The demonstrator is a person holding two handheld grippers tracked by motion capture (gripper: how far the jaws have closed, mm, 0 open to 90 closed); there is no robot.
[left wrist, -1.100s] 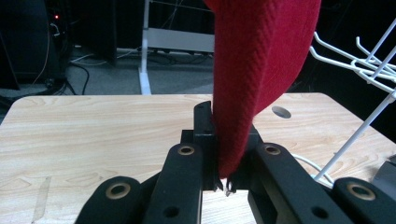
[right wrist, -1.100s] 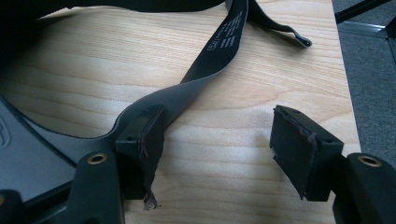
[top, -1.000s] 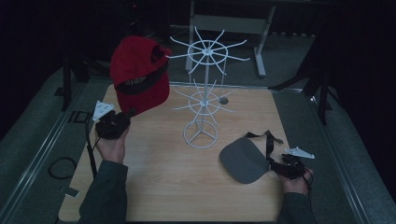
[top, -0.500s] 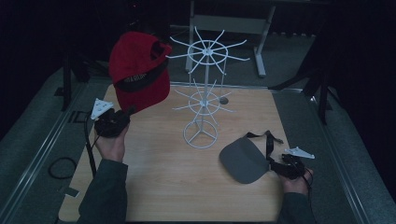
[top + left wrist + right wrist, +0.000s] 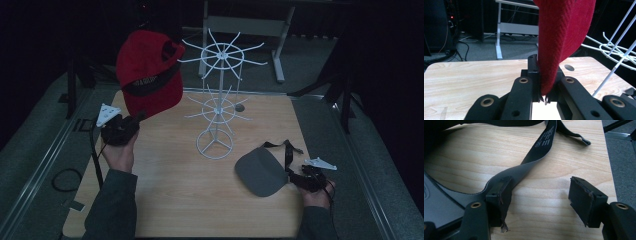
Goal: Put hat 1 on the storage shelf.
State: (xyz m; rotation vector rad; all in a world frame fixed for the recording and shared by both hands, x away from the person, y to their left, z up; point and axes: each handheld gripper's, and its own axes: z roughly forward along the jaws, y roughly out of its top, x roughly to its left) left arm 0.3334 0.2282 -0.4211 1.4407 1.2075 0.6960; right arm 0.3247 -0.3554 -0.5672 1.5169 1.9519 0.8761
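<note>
A red cap (image 5: 150, 75) hangs in the air at the left, above the wooden table (image 5: 175, 200). My left gripper (image 5: 137, 119) is shut on the cap's lower edge from below. In the left gripper view the red cloth (image 5: 564, 37) is pinched between the jaws of the left gripper (image 5: 546, 73). A white wire rack (image 5: 217, 100) stands upright at mid table, just right of the cap. A grey visor (image 5: 262, 172) lies flat at the front right. My right gripper (image 5: 299, 179) rests open beside it. In the right gripper view the visor's black strap (image 5: 541, 145) runs past the left finger (image 5: 500, 195) of the right gripper (image 5: 541, 195), with bare wood between the pads.
A round hole (image 5: 240, 107) sits in the tabletop behind the rack's base. A grey metal frame (image 5: 240, 25) stands beyond the far edge. A cable loop (image 5: 65, 179) lies on the dark floor mat to the left. The table's right edge is close to my right hand.
The red cap and my left gripper have risen a little. My right gripper and the grey visor have not moved.
</note>
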